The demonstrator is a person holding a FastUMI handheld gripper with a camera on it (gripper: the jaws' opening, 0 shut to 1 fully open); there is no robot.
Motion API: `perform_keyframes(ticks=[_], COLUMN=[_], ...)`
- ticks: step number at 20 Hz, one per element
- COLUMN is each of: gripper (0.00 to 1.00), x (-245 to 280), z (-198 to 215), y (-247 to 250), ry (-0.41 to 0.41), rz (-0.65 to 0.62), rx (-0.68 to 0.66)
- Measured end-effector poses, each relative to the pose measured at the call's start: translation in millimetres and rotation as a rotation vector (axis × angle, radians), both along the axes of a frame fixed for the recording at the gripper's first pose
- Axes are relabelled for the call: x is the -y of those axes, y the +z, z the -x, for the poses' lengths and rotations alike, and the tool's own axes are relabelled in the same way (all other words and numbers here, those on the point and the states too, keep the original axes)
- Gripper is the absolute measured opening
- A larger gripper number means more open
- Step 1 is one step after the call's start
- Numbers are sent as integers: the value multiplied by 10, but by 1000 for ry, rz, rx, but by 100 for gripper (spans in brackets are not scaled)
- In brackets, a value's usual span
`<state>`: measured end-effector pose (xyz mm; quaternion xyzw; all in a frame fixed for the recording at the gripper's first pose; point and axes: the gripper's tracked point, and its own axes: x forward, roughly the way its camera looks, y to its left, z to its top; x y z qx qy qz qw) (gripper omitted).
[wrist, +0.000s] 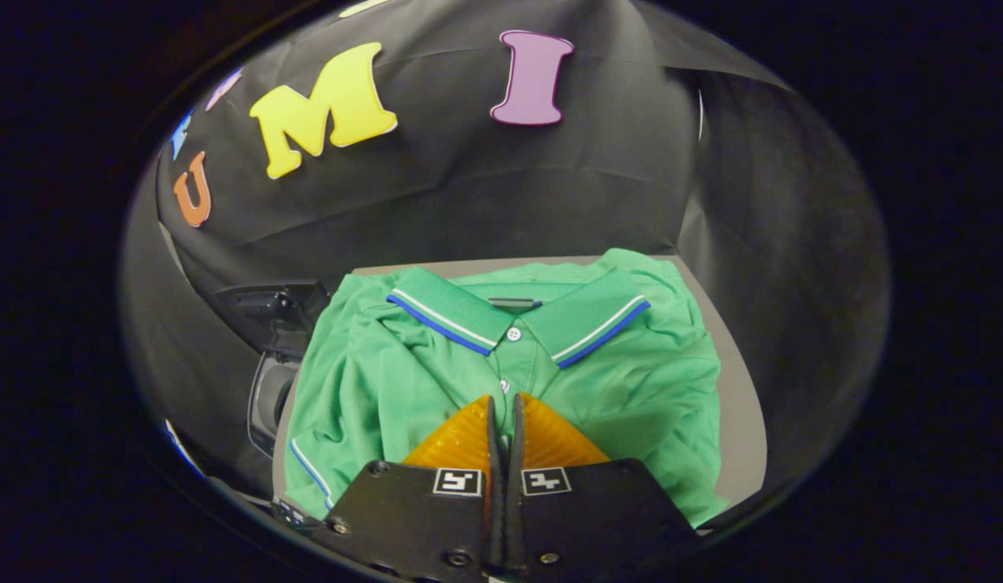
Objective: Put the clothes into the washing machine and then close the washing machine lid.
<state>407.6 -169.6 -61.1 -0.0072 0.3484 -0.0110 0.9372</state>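
Observation:
A green polo shirt (388, 380) with a blue-and-white striped collar lies spread on a grey table (744, 421), collar away from me and buttons up the middle. My gripper (503, 398) is shut, its fingers pressed close with only a thin slit between them. The tips sit over the shirt's button placket, just below the collar; I cannot tell whether they touch the cloth. Left of the table and lower down stands the dark washing machine (272, 393), with its lid (266, 304) raised and the opening partly hidden by the shirt's sleeve.
The booth's black cloth wall (485, 186) hangs close behind the table and wraps round on the right. A bare strip of table shows to the right of the shirt. The shirt's left sleeve hangs over the table edge toward the machine.

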Motion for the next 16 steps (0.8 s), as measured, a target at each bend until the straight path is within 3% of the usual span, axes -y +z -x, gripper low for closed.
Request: perform_keyframes(ticks=[16], gripper=[5], x=[-790], z=[344], y=[1322], ry=[135], rz=[-128], rx=[235])
